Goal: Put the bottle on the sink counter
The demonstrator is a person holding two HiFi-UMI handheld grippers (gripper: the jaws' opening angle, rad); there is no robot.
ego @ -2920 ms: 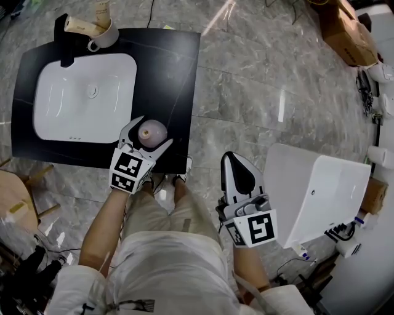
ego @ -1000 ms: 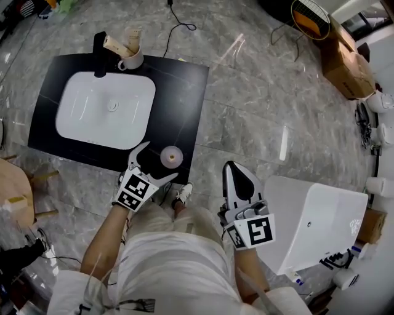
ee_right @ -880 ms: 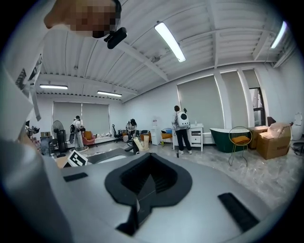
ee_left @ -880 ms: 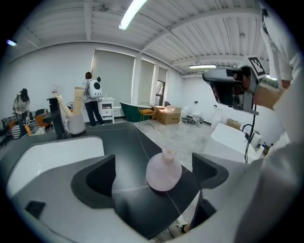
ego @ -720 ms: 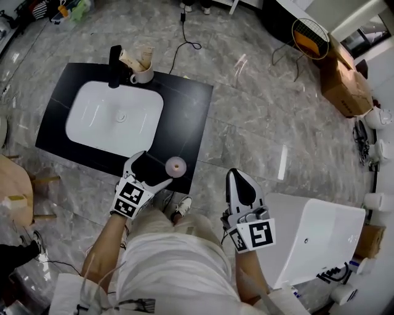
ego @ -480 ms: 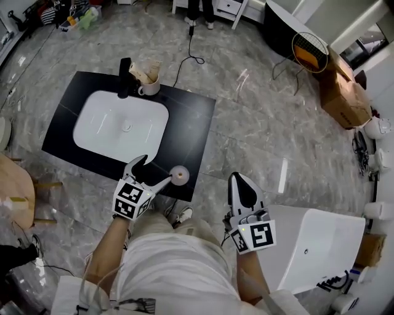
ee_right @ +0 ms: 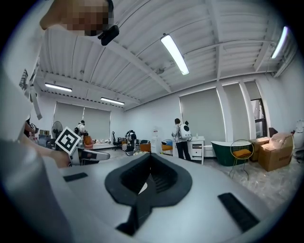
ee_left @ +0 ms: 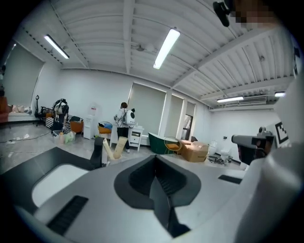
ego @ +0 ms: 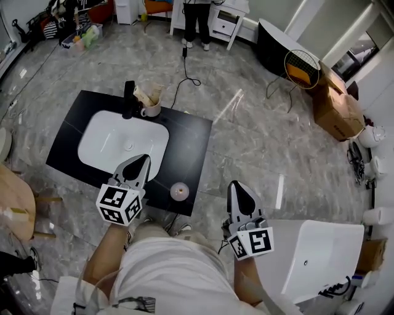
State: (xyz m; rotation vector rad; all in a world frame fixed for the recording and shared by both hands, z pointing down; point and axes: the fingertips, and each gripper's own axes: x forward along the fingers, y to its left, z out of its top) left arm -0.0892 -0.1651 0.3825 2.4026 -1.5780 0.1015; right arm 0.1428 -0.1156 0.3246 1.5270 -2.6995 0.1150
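The pinkish bottle (ego: 179,191) stands upright on the black sink counter (ego: 184,144), near its front right corner, seen from above in the head view. My left gripper (ego: 143,160) hovers left of the bottle, over the basin's front edge, shut with nothing in it and apart from the bottle. In the left gripper view its jaws (ee_left: 154,162) are closed together and point level across the room. My right gripper (ego: 237,185) hangs off the counter to the right, over the floor, shut and empty; the right gripper view (ee_right: 151,159) shows its jaws closed as well.
A white basin (ego: 125,145) fills the counter's left part. A black faucet (ego: 128,98) and a cup of tubes (ego: 149,106) stand at its back edge. A white tub (ego: 323,249) lies at lower right, cardboard boxes (ego: 335,111) and a person (ego: 197,15) further off.
The left gripper has let go of the bottle, drawn back to the left and up, and closed its jaws. The bottle stays on the counter. The head view has pulled back.
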